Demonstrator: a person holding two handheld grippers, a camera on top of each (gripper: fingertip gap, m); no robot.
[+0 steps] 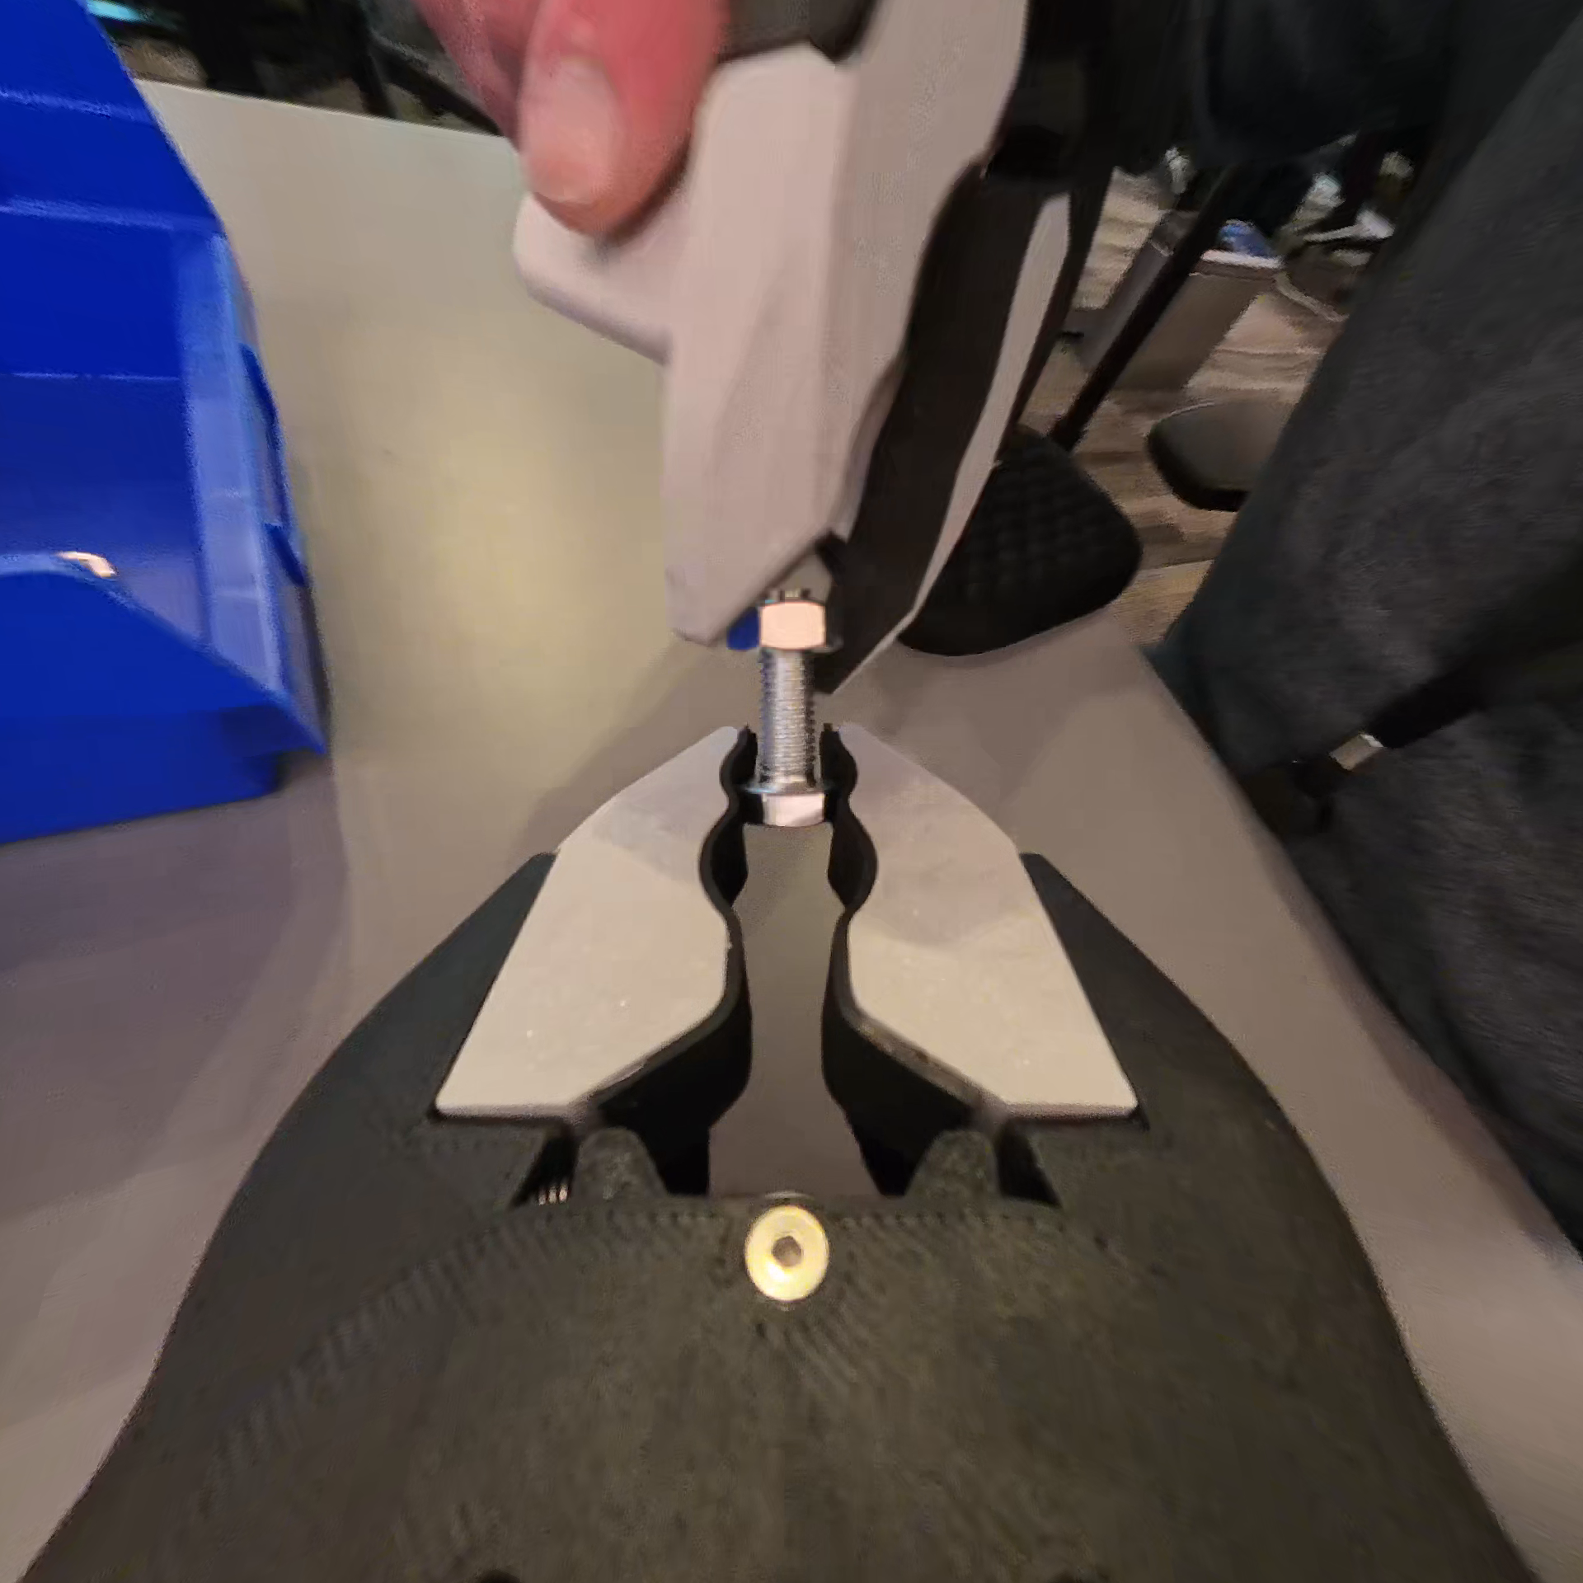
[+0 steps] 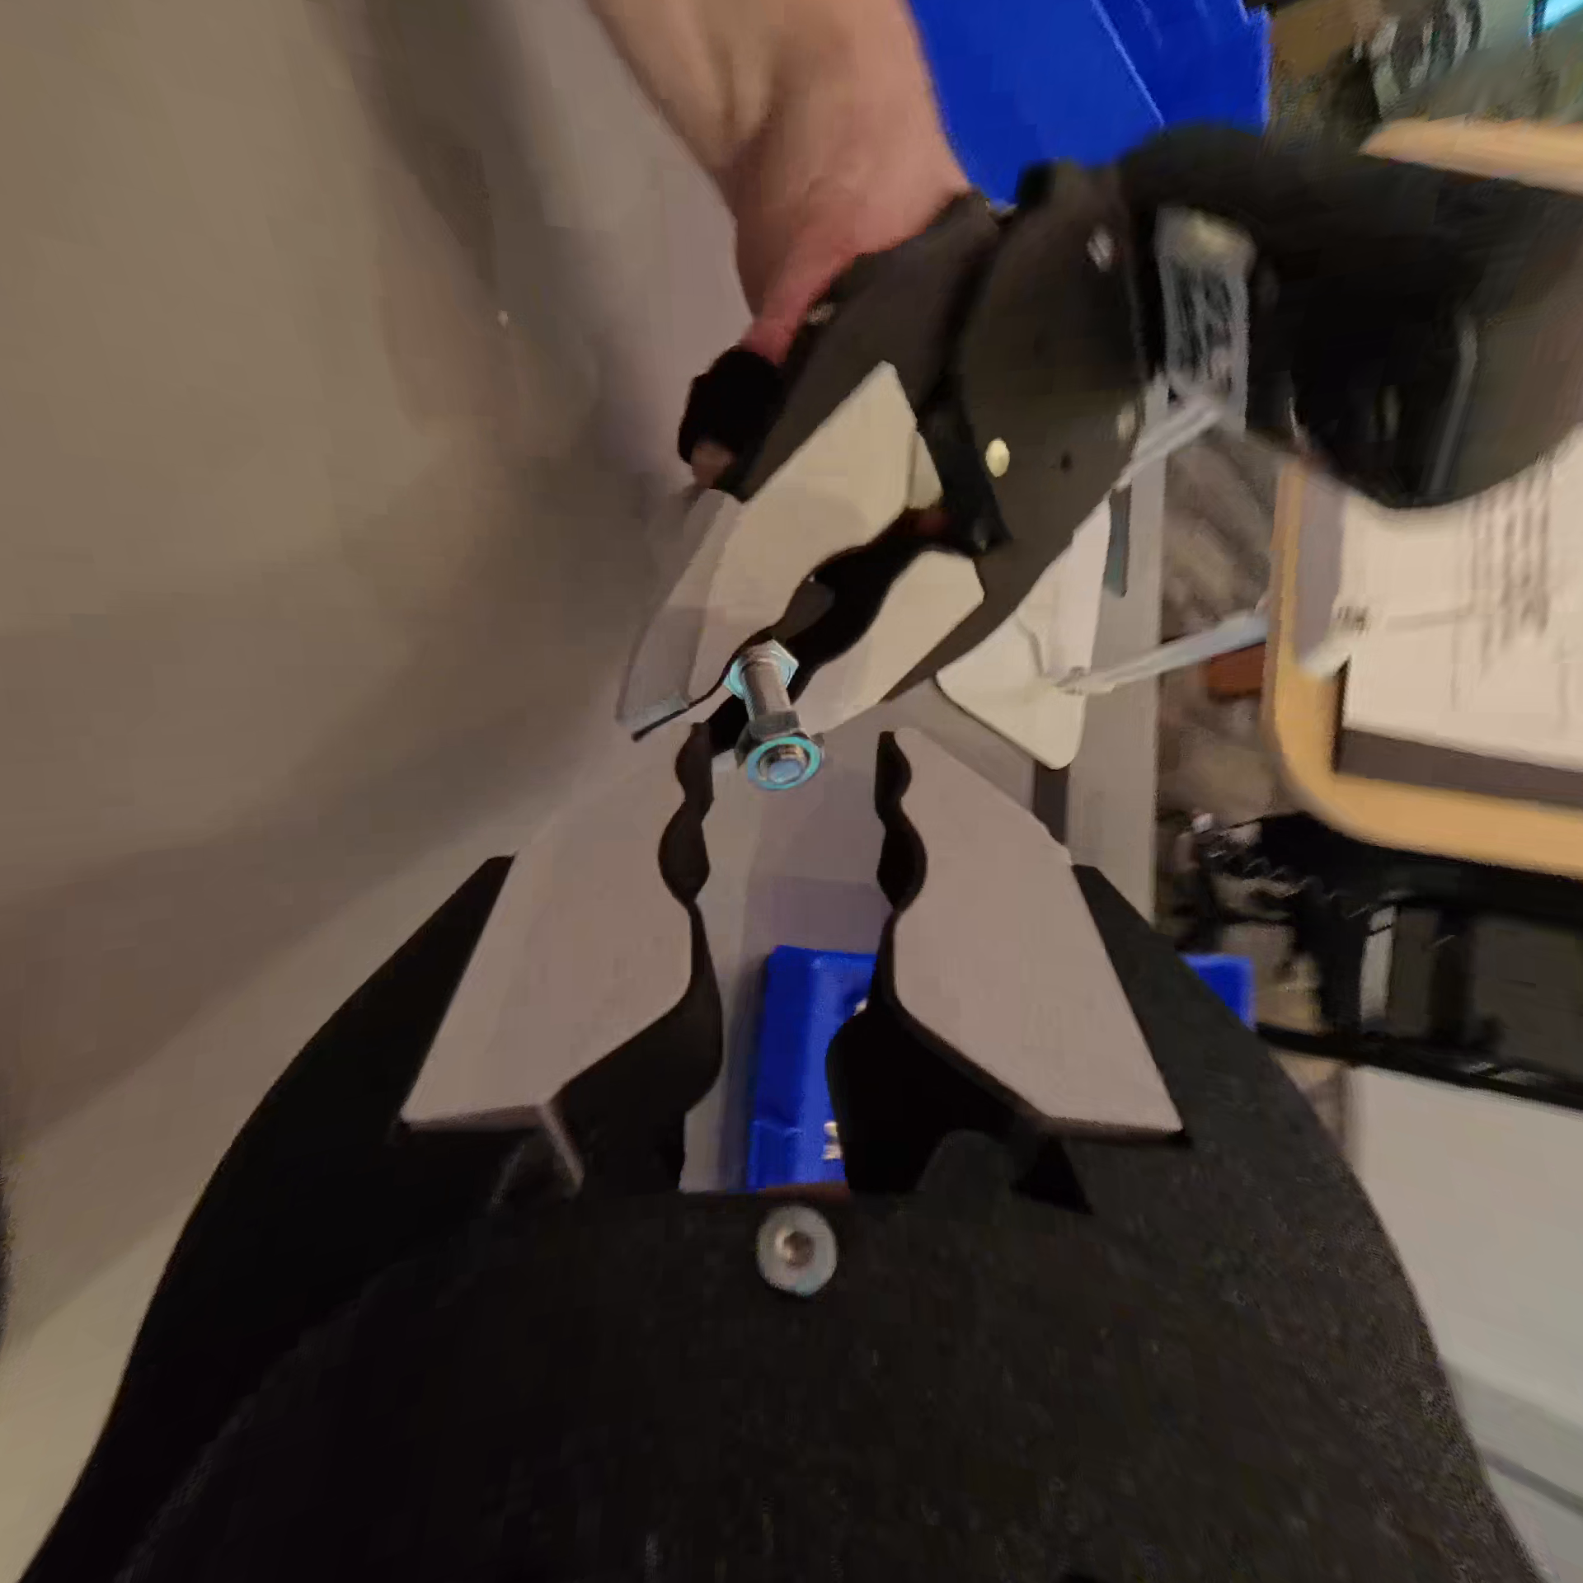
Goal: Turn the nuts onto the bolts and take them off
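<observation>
Two grippers meet over the grey table [image 1: 411,480], and it's pretty cramped around them. From the left wrist cam a big blue bin [image 1: 128,428] fills the 9 o'clock side, touching nothing. Someone's dark clothing [image 1: 1413,642] crowds 3 o'clock. Your thumb [image 1: 591,128] sits at 12, pressed on the right gripper's grey body, and that body blocks most of what's behind the nut.

Your left gripper [image 1: 784,741] is clamped on the bolt [image 1: 784,711] down by its head, with the threaded shank standing straight up out of the tips toward 12. The nut [image 1: 792,630] sits at the far end of the shank, threads bare between it and the head.

The right wrist cam shows what the left can't. Your right gripper [image 2: 792,745] has its jaws spread wider than the nut [image 2: 775,758], with daylight on both sides, so it's straddling rather than pinching. You look at the bolt almost end on there, and it's blurry. That cam also catches your hand [image 2: 814,171] at 12 holding the left gripper, a blue block [image 2: 797,1071] low between the right fingers, and a wood-edged board [image 2: 1311,771] at 3.
</observation>
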